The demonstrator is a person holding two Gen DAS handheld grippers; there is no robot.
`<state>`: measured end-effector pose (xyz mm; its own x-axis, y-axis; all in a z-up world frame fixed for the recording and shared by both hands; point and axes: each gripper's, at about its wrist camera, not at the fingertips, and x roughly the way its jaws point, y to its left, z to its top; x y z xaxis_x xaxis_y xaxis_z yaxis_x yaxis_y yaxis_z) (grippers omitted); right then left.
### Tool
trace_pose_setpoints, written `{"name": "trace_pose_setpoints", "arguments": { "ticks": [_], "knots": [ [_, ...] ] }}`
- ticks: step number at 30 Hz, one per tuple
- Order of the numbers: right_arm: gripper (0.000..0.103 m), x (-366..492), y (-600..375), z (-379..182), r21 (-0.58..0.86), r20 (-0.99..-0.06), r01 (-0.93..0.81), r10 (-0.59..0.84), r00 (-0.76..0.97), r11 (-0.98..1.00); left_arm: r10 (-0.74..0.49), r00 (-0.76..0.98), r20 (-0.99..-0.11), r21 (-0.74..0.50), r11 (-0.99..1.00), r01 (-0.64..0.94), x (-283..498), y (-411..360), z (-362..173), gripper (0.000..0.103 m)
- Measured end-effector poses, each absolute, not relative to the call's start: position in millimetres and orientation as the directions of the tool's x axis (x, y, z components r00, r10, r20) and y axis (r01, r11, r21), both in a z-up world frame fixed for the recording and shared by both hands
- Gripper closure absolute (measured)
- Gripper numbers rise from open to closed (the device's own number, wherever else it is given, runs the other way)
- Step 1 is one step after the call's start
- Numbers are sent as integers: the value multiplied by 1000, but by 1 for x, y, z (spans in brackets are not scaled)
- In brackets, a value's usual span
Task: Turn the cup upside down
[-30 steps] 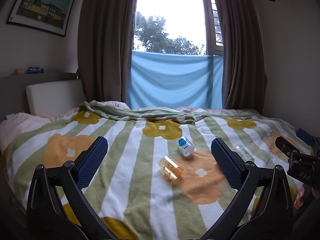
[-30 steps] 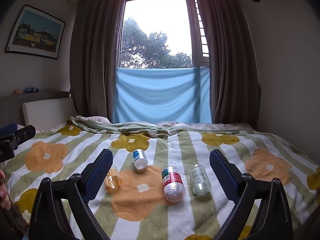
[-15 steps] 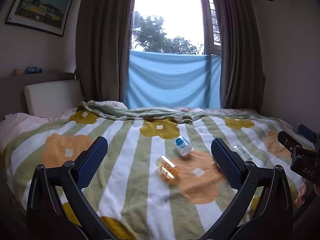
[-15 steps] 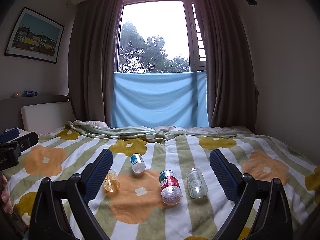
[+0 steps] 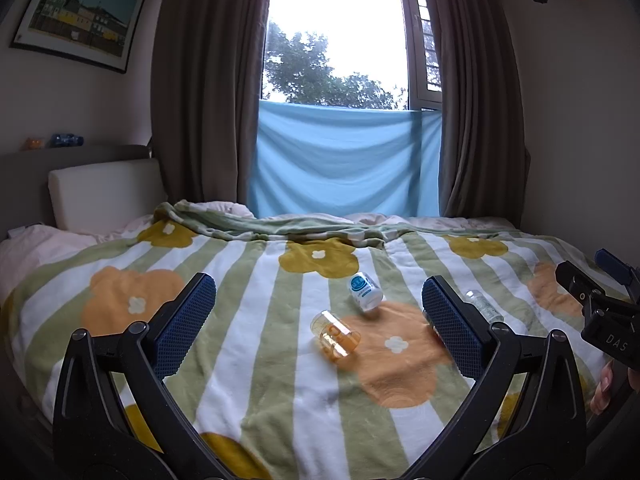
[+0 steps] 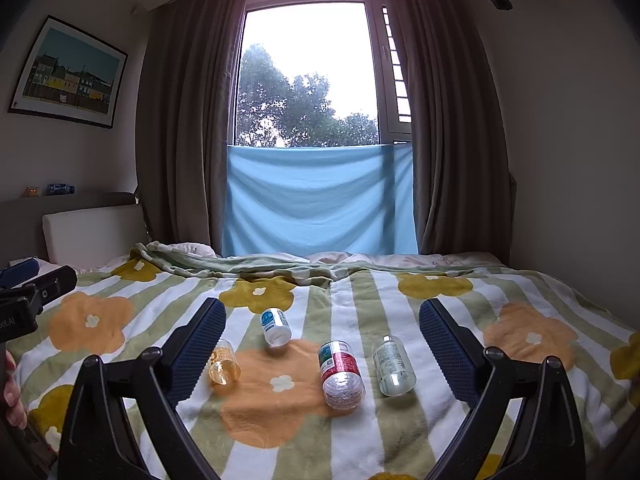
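Note:
A small orange see-through cup (image 5: 335,340) (image 6: 224,368) lies on its side on the flowered blanket (image 5: 256,360). Beside it lie a white bottle with a blue label (image 5: 364,291) (image 6: 276,326), a red-and-white labelled clear container (image 6: 340,372) and a clear bottle (image 6: 393,365). My left gripper (image 5: 316,284) is open and empty, short of the orange cup. My right gripper (image 6: 322,306) is also open and empty, with the red-labelled container ahead between its fingers. Each gripper shows at the edge of the other's view: the right gripper (image 5: 600,308) and the left gripper (image 6: 36,288).
The bed fills the room up to a curtained window (image 6: 312,80) with a blue cloth (image 6: 320,200) hung across it. A headboard cushion (image 5: 104,192) stands at the left. A person's fingers (image 6: 14,396) show at the left edge.
Both views have drifted a little, and the items sit slightly lower in the right wrist view. Nothing on the blanket has moved, and both grippers have stayed open.

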<state>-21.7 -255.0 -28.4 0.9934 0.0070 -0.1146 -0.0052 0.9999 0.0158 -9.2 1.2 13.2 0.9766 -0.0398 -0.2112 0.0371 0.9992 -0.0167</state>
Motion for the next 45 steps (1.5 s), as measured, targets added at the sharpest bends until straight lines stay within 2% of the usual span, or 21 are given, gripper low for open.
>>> {"name": "trace_pose_setpoints", "arguments": {
  "ticks": [20, 24, 28, 33, 38, 45],
  "knots": [
    [6, 17, -238, -22, -6, -165, -36, 34, 986, 999, -57, 968, -246, -36, 998, 50, 16, 15, -3, 0],
    [6, 65, -233, -20, -52, -251, -68, 53, 967, 996, -95, 953, -289, -54, 995, 82, 30, 19, -12, 0],
    [6, 139, -224, -30, -36, -374, -159, 135, 918, 987, -92, 943, -320, -44, 996, 82, 42, 22, -26, 0],
    [6, 236, -194, -59, -110, -517, -271, 178, 837, 956, -121, 922, -369, -58, 993, 107, 61, 27, -46, 0],
    [7, 331, -171, -101, -76, -679, -330, 193, 708, 941, -124, 894, -431, -56, 992, 111, 84, 30, -68, 0],
    [14, 404, -159, -151, -52, -787, -306, 150, 599, 951, -128, 848, -515, -76, 992, 103, 115, 41, -100, 0]
  ]
}}
